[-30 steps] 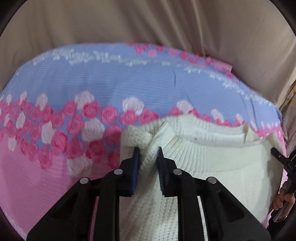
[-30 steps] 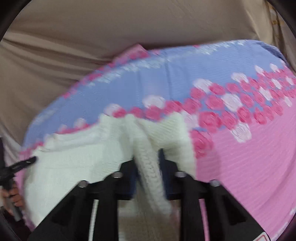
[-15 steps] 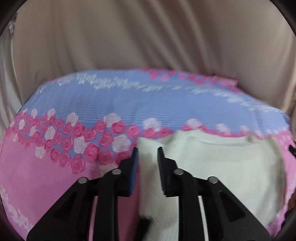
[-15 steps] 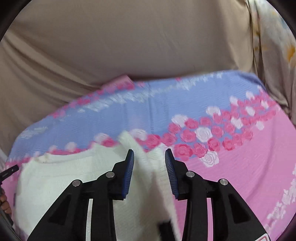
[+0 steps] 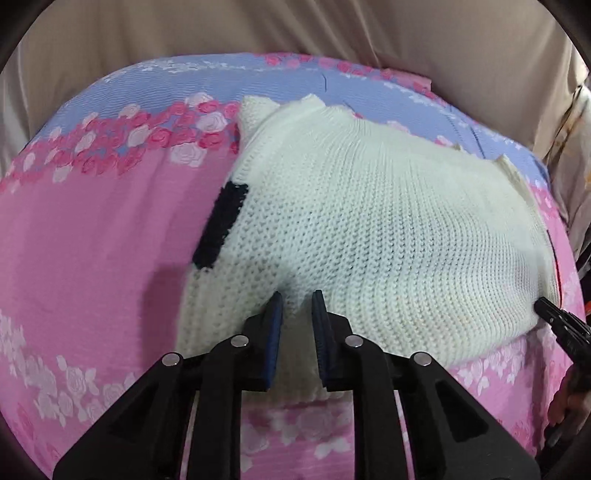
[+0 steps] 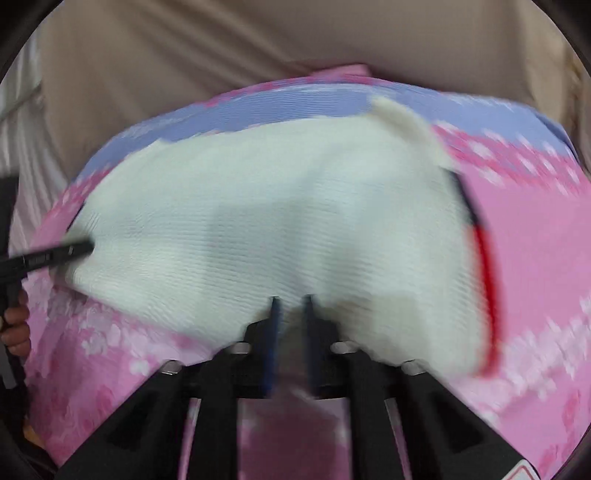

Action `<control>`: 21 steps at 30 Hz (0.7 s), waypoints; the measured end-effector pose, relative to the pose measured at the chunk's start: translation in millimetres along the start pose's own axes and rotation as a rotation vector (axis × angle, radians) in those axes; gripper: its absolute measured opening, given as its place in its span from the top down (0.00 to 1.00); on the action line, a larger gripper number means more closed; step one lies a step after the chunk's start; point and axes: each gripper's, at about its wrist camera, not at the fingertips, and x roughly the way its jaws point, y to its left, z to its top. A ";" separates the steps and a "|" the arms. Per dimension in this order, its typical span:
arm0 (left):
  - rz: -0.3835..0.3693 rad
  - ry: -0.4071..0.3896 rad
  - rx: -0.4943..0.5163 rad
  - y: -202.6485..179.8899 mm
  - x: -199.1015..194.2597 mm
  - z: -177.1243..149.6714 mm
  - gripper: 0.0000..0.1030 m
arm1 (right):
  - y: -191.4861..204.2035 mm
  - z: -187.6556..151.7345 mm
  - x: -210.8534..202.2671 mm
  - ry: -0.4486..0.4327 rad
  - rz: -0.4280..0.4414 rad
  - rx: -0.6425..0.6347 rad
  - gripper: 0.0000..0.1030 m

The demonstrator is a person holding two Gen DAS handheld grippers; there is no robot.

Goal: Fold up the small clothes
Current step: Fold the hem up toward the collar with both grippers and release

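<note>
A small cream knit sweater lies on the pink and blue rose-print bedspread, with a dark navy patch at its left edge. My left gripper is shut on the sweater's near edge, with knit bunched between the blue pads. In the right wrist view the sweater is blurred, with a red and dark stripe along its right edge. My right gripper is shut on its near edge too. Each gripper's tip shows at the side of the other's view.
Beige draped fabric hangs behind the bed. The bedspread's far edge meets it. A hand holding the other gripper shows at the lower right of the left wrist view and the left of the right wrist view.
Both grippers drew back toward the near side with the sweater's edge, folding the knit over so its plain back now faces up. The right view is motion-blurred.
</note>
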 end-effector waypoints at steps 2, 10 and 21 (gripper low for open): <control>0.040 -0.016 0.029 -6.5 -1.5 -3.8 0.85 | -24.0 -6.6 -4.8 0.008 0.093 0.091 1.00; 0.057 -0.153 0.058 -33.6 -42.4 46.2 0.67 | -29.2 34.9 -42.1 -0.154 0.059 0.149 0.60; 0.012 -0.041 -0.150 5.7 59.1 124.8 0.76 | -28.1 136.3 56.8 -0.102 0.013 0.167 0.39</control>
